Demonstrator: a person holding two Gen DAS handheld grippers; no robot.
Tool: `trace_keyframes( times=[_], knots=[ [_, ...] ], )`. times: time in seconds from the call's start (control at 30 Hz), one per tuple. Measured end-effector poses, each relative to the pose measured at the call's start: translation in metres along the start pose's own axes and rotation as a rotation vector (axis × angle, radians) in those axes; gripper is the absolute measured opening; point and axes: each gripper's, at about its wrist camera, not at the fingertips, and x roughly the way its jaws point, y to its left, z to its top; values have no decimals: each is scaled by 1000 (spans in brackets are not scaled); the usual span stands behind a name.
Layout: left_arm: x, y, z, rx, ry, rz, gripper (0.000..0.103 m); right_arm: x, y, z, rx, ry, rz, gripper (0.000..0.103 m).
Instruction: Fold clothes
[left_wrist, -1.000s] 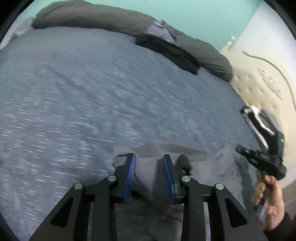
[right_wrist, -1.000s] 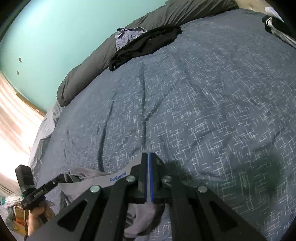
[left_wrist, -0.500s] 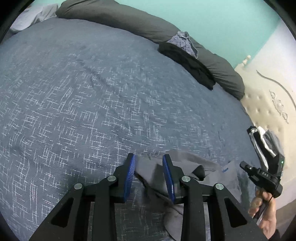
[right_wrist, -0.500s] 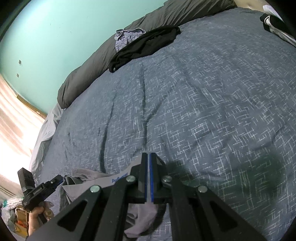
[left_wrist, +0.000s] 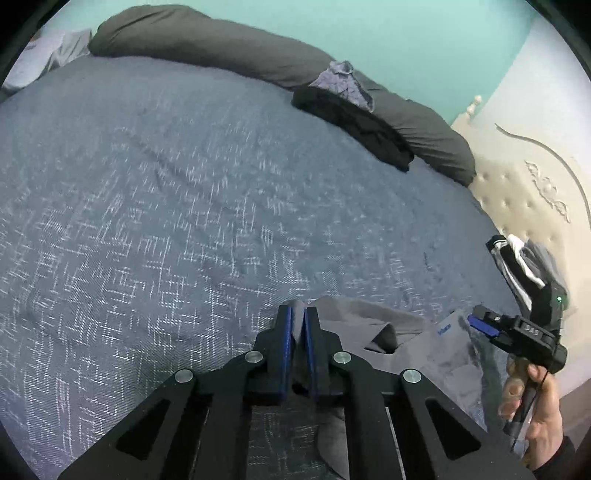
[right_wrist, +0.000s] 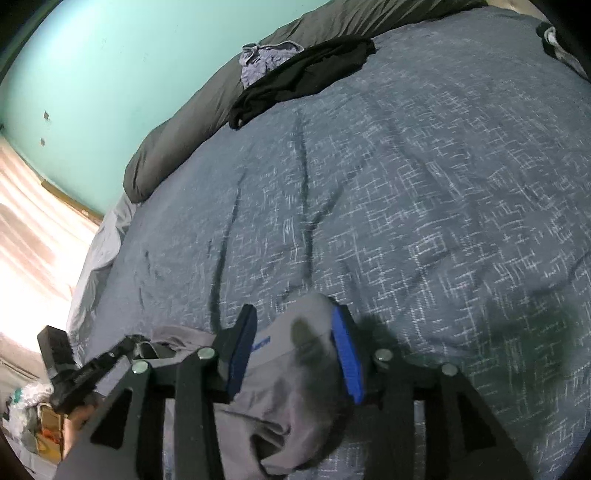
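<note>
The left wrist view shows the crumpled grey fabric garment (left_wrist: 373, 325) on the blue-flecked bed (left_wrist: 184, 221), the left gripper (left_wrist: 297, 325) having just closed its fingers on a fold, an early regrasp needing a spread next, while the right wrist view alone shows the right gripper (right_wrist: 295, 350) fingers just opened, straddling the cloth.

Each gripper (left_wrist: 297, 325) comprises black angular linkage arms with silver pivot screws and blue finger pads (right_wrist: 347, 354); the hand (left_wrist: 537, 417) wears a dark sleeve.

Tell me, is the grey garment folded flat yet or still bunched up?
Bunched, not folded. The grey garment lies rumpled on the bed; the left gripper pinches one edge, and the right gripper has just opened around another.
</note>
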Motion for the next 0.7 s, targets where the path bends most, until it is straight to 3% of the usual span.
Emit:
trace_keyframes(
  times=[0.07,0.1,0.13,0.17,0.27,0.43,0.7],
  knots=[
    [-3,-3,1,4,-15,1,7,5,3,0,-21,8,-25,43],
    [-5,-5,2,6,-22,2,7,8,4,-1,-31,13,-33,39],
    [-8,-5,2,8,-27,3,7,10,6,-1,-43,16,-41,31],
    [-11,-4,2,11,-32,3,7,12,8,-2,-59,18,-52,16],
    [-19,-1,0,15,-46,6,7,13,13,-5,-98,9,-79,4],
    [-37,-4,4,20,-93,15,7,-17,22,-2,-129,-105,-35,2],
    [-98,-40,4,91,-183,24,7,-101,56,-4,-196,-283,69,2]
  ],
)
